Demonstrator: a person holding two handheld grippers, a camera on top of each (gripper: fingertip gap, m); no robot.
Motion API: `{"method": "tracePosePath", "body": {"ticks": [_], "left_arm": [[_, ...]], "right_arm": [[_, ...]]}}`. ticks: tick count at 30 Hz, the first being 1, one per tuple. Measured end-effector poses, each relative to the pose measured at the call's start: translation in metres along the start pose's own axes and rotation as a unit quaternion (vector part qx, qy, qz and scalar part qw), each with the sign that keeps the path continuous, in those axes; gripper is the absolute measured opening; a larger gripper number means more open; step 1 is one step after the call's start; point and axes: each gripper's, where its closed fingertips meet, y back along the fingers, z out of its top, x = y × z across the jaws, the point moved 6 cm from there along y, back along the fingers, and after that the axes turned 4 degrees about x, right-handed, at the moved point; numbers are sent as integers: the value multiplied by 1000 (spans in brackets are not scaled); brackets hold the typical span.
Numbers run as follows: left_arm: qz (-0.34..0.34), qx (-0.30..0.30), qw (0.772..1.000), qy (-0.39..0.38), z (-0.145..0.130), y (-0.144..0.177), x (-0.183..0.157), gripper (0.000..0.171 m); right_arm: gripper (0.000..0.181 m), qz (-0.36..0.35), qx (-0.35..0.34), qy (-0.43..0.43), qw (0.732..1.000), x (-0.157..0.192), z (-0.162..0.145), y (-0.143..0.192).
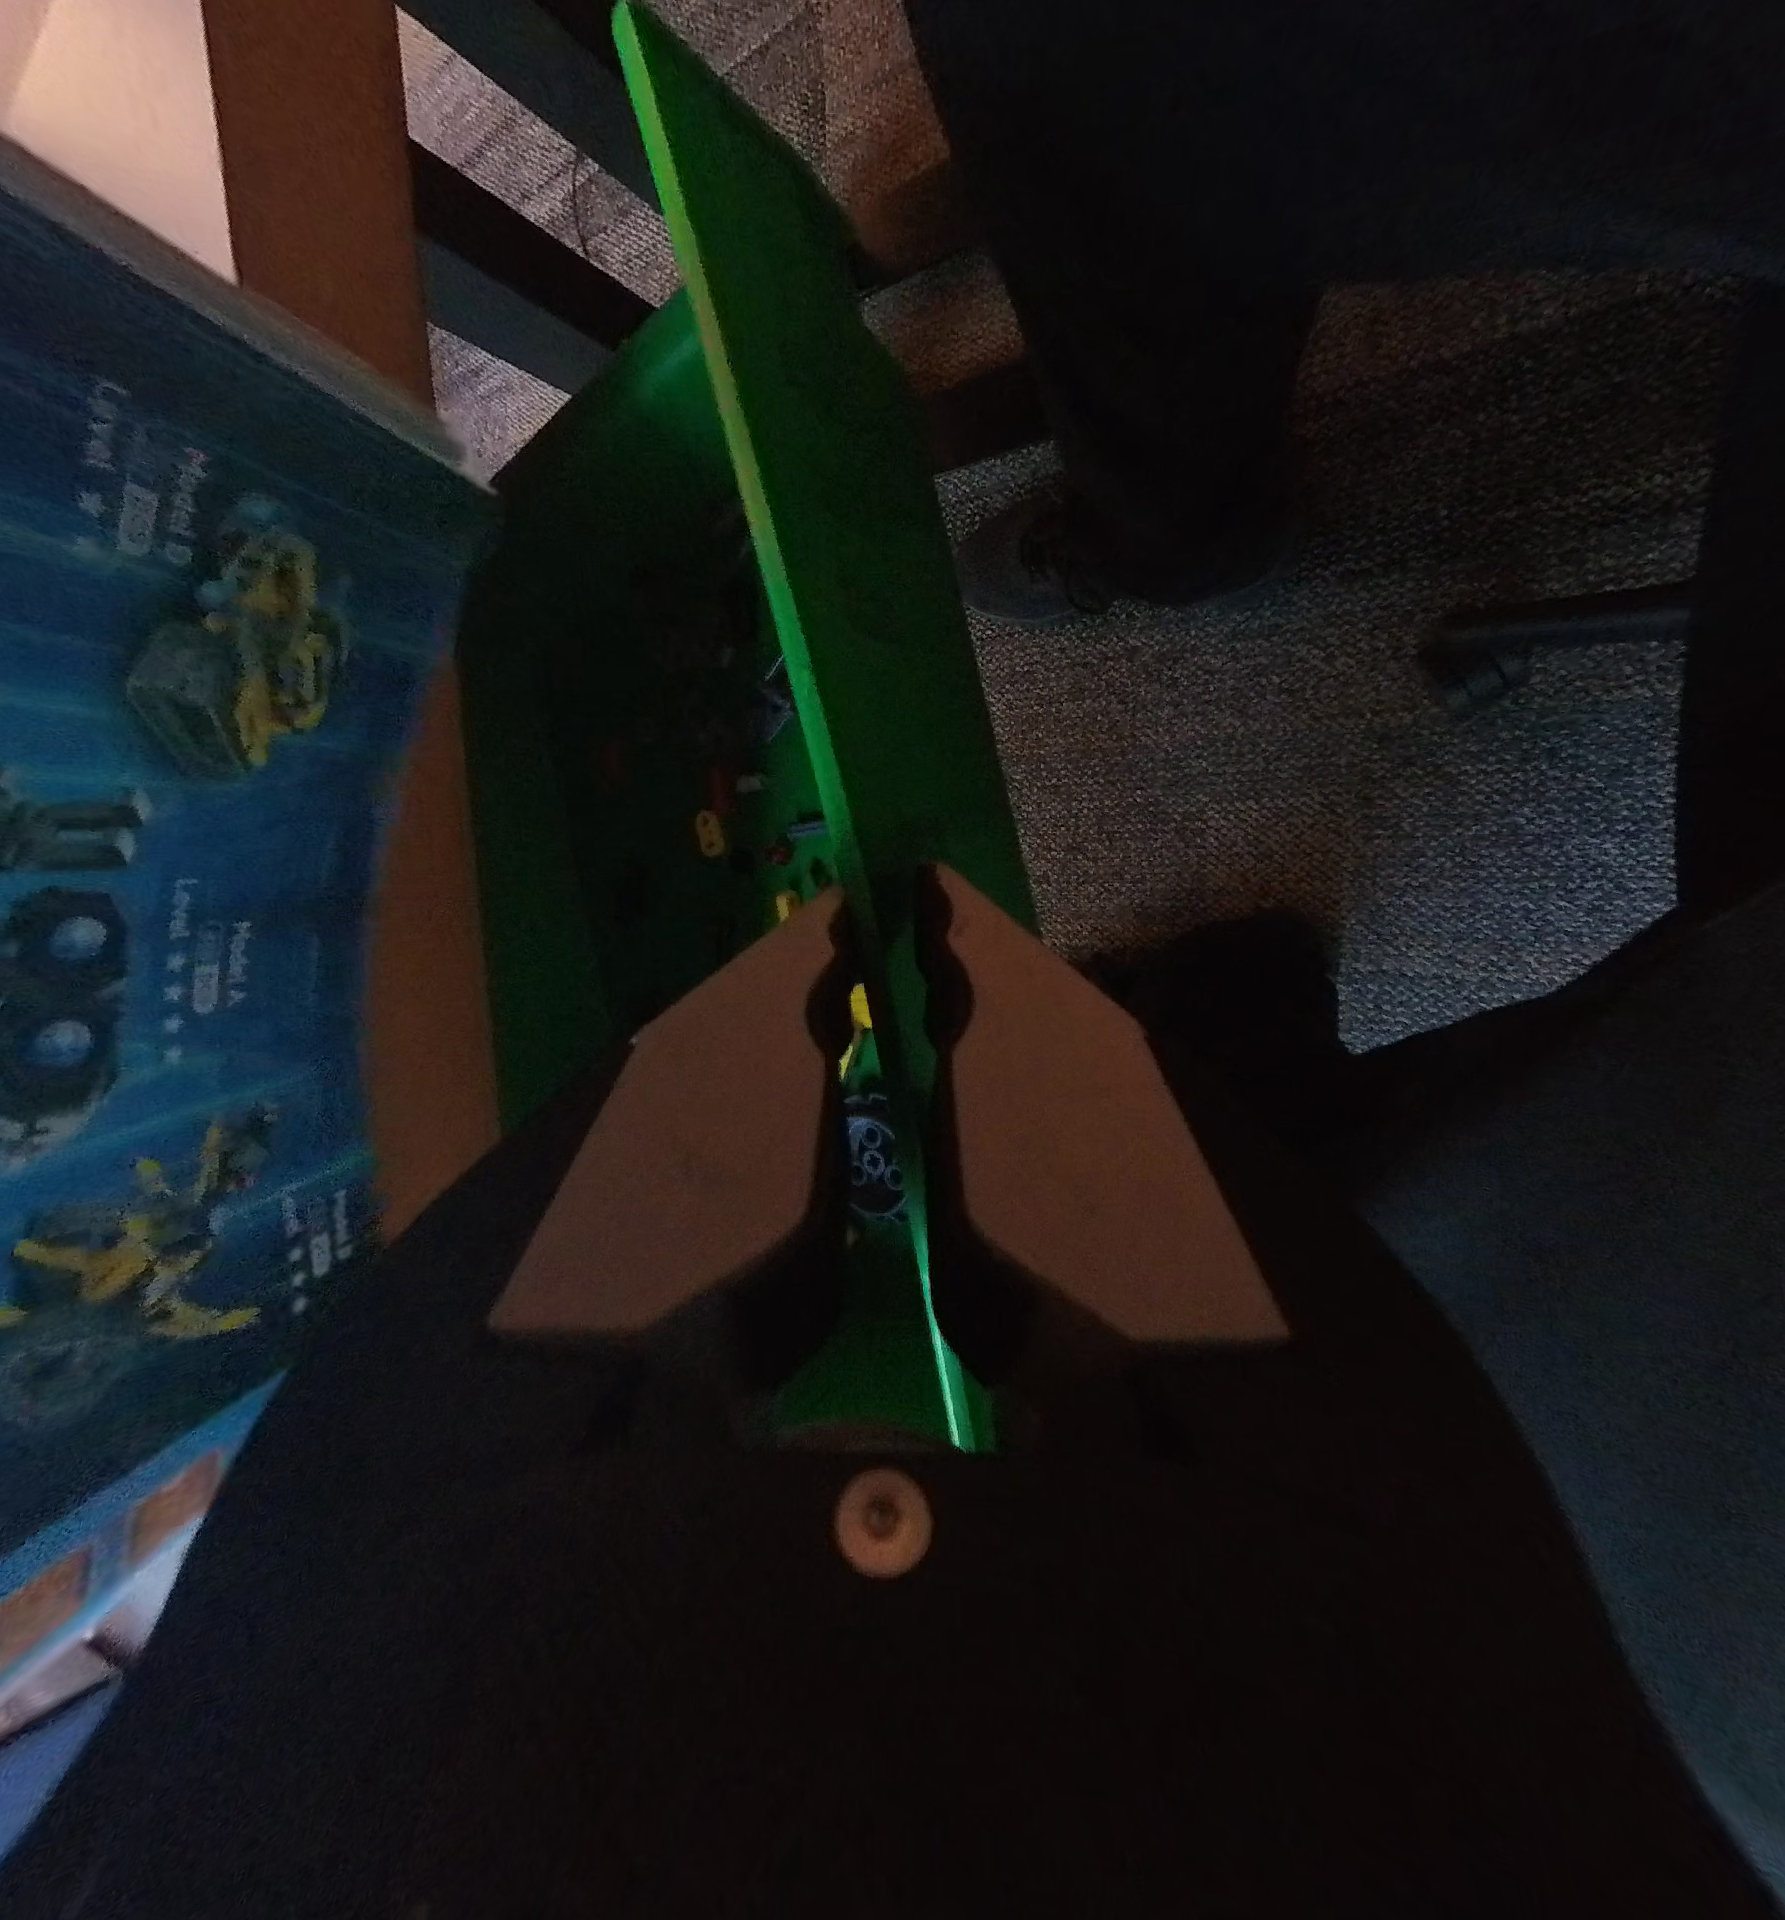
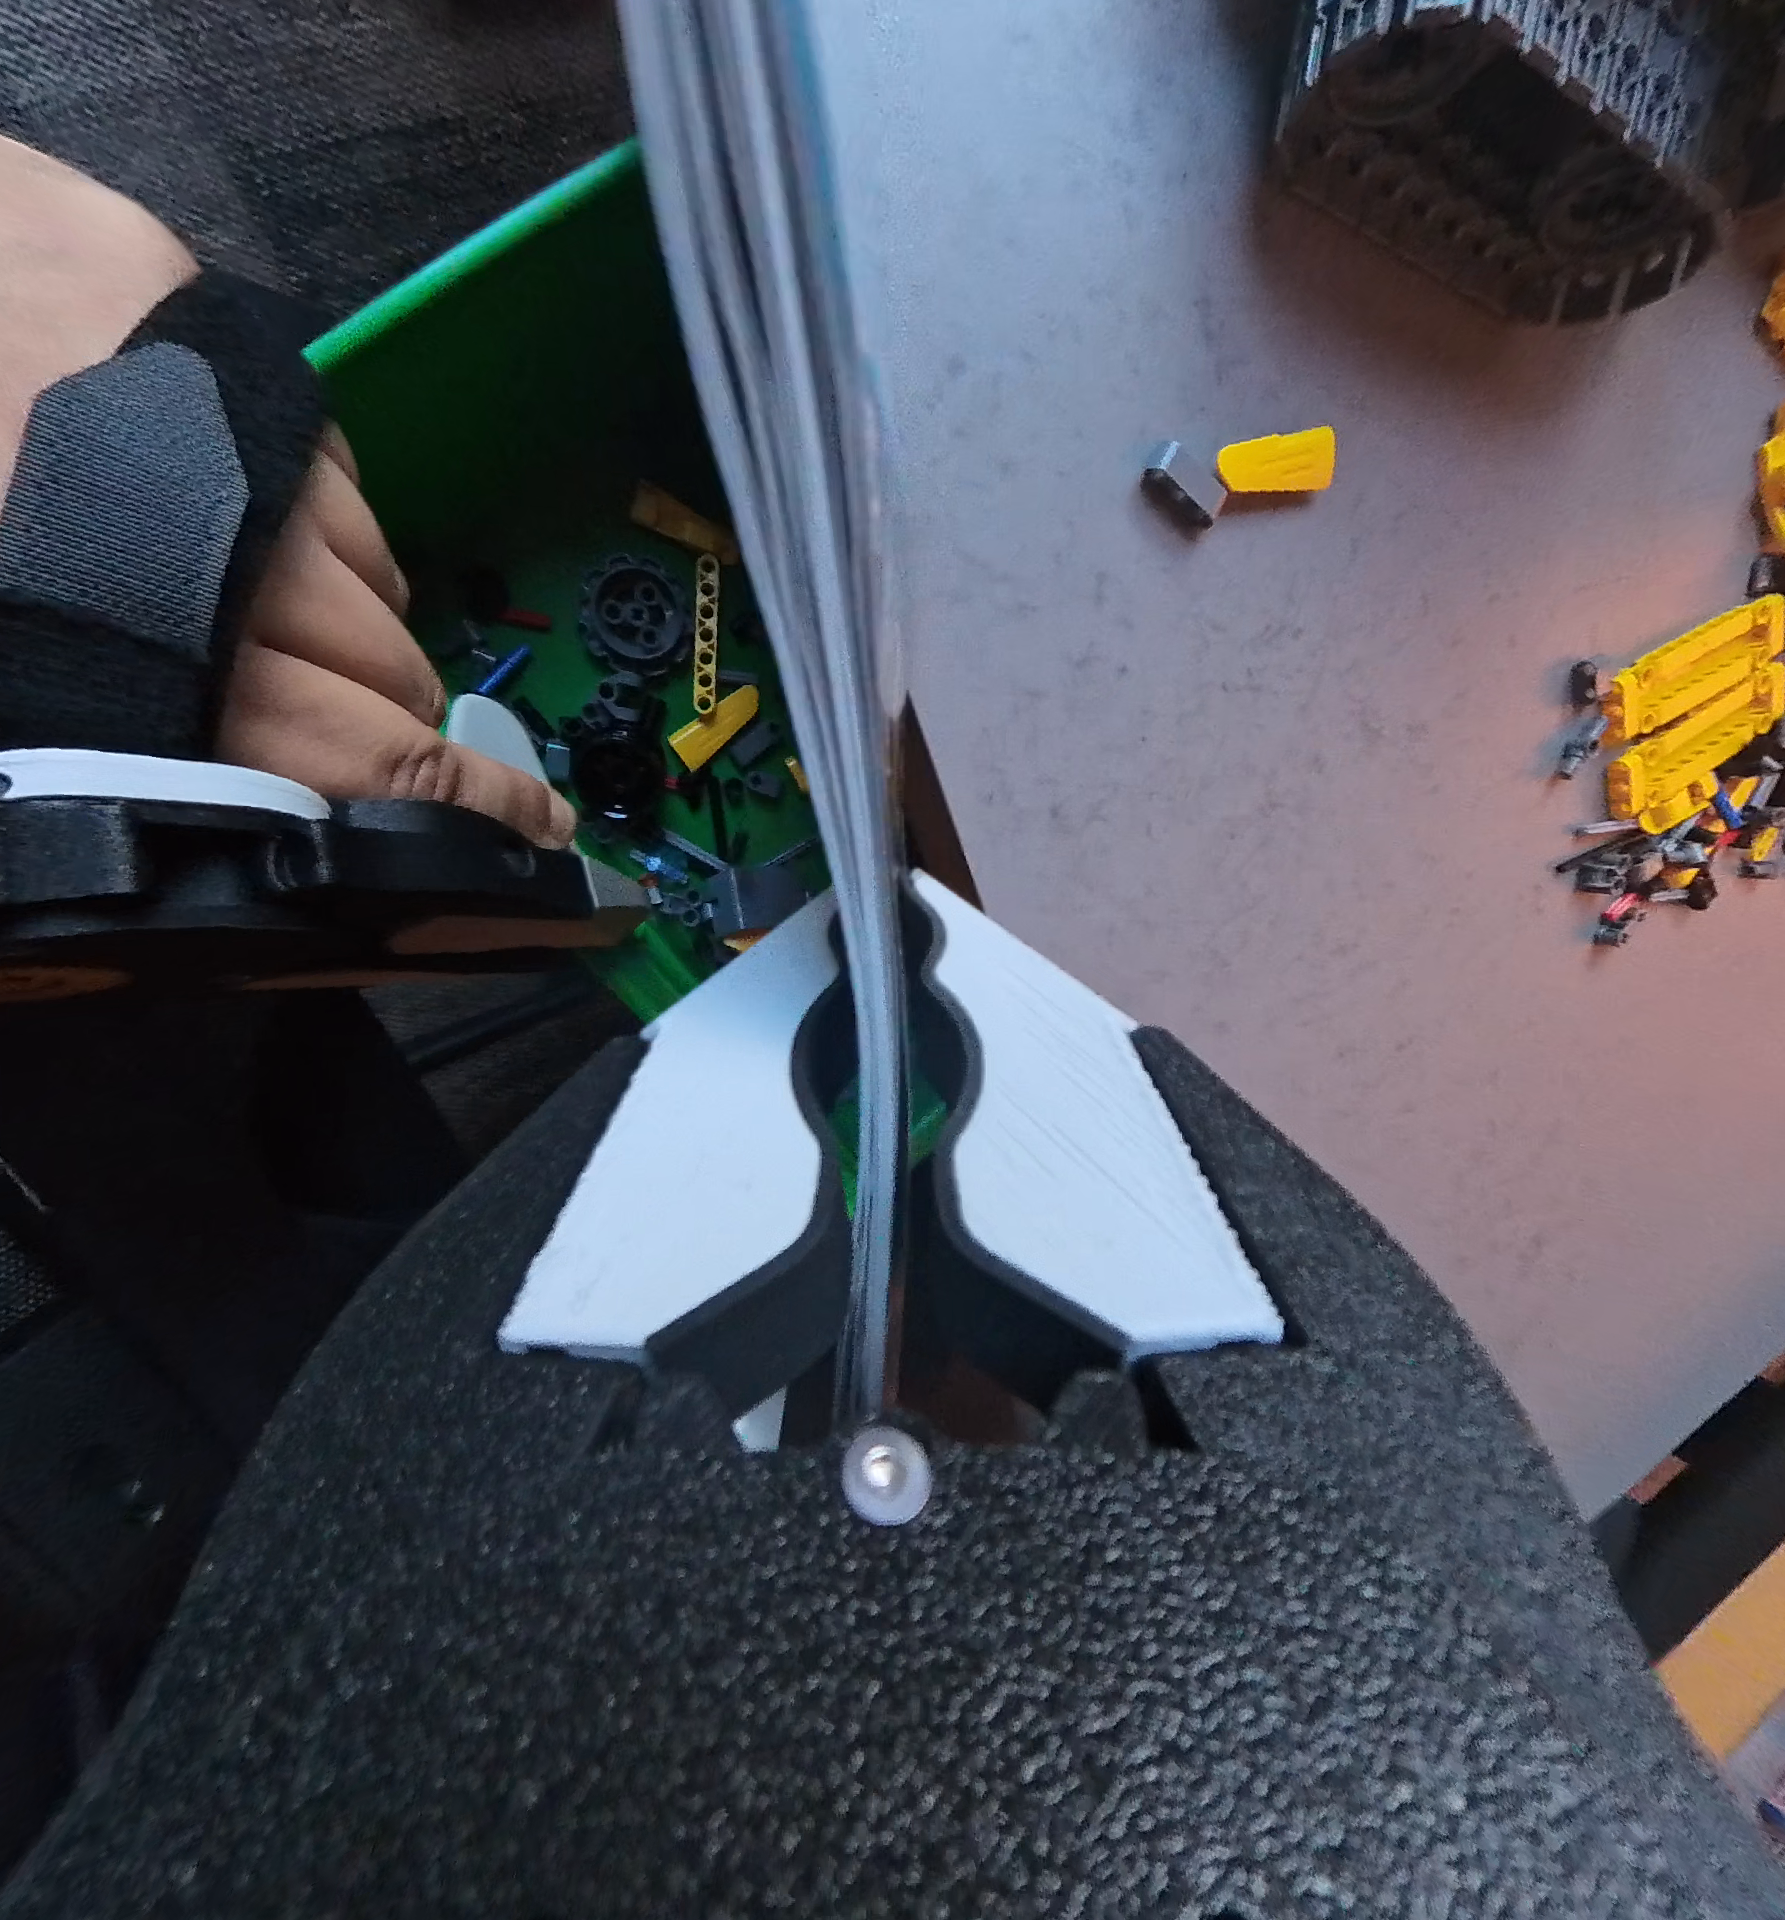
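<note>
My left gripper [image 1: 883, 914] is shut on the thin side wall of a green bin [image 1: 763, 499], which it holds above the carpet. Small toy building parts [image 1: 722, 821] lie inside. My right gripper [image 2: 872, 904] is shut on a thin booklet [image 2: 763, 364], seen edge-on with its pages fanned upward. In the right wrist view the green bin [image 2: 514, 436] sits to the booklet's left, with gears and beams [image 2: 639, 644] in it. A gloved hand [image 2: 119, 499] holds the left gripper [image 2: 597, 894] at the bin's edge. A blue printed cover [image 1: 140, 831] fills the left of the left wrist view.
A grey table [image 2: 1231, 831] holds a pile of yellow and dark parts [image 2: 1698, 727], a loose grey and yellow pair [image 2: 1241, 473] and a dark tracked build [image 2: 1490, 156]. Below are speckled carpet [image 1: 1283, 779], a wooden leg [image 1: 316, 187] and a dark shoe [image 1: 1158, 561]. Left tips to right tips: about 12 cm.
</note>
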Motion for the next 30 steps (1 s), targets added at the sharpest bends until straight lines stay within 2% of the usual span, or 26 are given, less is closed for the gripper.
{"method": "tracePosePath", "body": {"ticks": [4, 9, 14, 17, 22, 30], "left_arm": [[2, -1, 1000, 0, -1, 1, -1, 8], [0, -3, 1000, 4, -4, 3, -2, 8], [-1, -5, 1000, 10, -7, 4, -3, 8], [-2, -3, 1000, 11, -8, 6, -3, 7], [-5, -5, 1000, 16, -11, 7, 0, 7], [-4, -6, 1000, 15, -9, 5, 1, 7]], "right_arm": [[0, -11, -15, -10, 1000, -12, 2, 8], [0, -30, -33, -69, 997, -72, -2, 20], [0, -59, 3, -91, 994, -132, -3, -12], [0, -59, 24, -85, 994, -147, 6, -39], [0, -29, 38, -52, 997, -130, 27, -61], [0, 20, 18, 3, 1000, -58, 28, -36]]}}
